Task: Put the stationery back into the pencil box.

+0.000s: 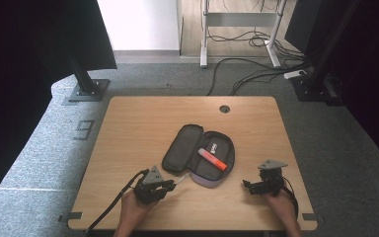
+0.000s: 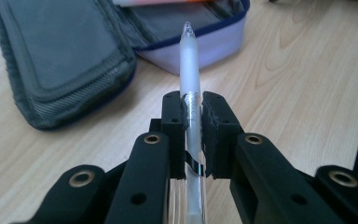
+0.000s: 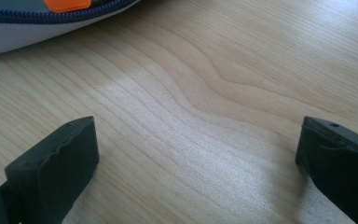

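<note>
The pen (image 2: 189, 88) sat clamped between the closed jaws of the left gripper (image 2: 193, 126), its tip pointing ahead toward the open pencil case (image 1: 199, 154) just beyond. An orange marker (image 1: 212, 159) lay inside that case. The right gripper (image 1: 256, 186), jaws spread wide with nothing between them, hovered over the table (image 1: 143, 118) right of the case.

A light wooden table (image 1: 143, 113) with a round cable hole (image 1: 224, 108) stands on grey carpet (image 1: 44, 148). Black stands (image 1: 86, 86) flank it at both far corners. Beyond, cables (image 1: 246, 74) trail across the floor below a white desk frame (image 1: 205, 34) and pale wall (image 1: 138, 24).
</note>
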`<state>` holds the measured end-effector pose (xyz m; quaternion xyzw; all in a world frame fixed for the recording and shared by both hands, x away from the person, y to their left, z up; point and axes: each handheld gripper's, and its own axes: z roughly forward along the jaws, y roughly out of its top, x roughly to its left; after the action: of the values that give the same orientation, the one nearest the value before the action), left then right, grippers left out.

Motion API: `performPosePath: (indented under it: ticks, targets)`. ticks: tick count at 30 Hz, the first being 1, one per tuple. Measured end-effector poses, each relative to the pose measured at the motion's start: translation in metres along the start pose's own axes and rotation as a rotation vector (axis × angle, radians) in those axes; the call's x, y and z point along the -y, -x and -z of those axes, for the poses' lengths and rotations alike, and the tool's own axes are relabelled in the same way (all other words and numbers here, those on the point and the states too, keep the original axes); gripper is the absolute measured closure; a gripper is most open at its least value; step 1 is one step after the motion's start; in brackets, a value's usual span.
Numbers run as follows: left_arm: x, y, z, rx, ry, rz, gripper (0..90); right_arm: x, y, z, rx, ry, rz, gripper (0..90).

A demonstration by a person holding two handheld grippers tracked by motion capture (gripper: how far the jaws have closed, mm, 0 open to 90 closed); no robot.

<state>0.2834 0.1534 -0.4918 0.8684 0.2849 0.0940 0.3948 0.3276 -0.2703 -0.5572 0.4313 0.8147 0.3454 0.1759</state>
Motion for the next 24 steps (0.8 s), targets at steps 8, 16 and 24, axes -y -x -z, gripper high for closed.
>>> performPosePath:
  ticks: [8,16,24]
  targets:
    - [-0.015,-0.007,-0.003,-0.004,0.009,0.012,79.8,0.000,0.000,0.000,0.000,0.000,0.000,0.0]
    - [-0.035,-0.016,-0.009,0.005,0.025,0.021,79.8,0.000,0.000,0.000,0.000,0.000,0.000,0.0]
    - [-0.057,-0.021,-0.021,0.003,0.018,0.001,79.8,0.000,0.000,0.000,0.000,0.000,0.000,0.0]
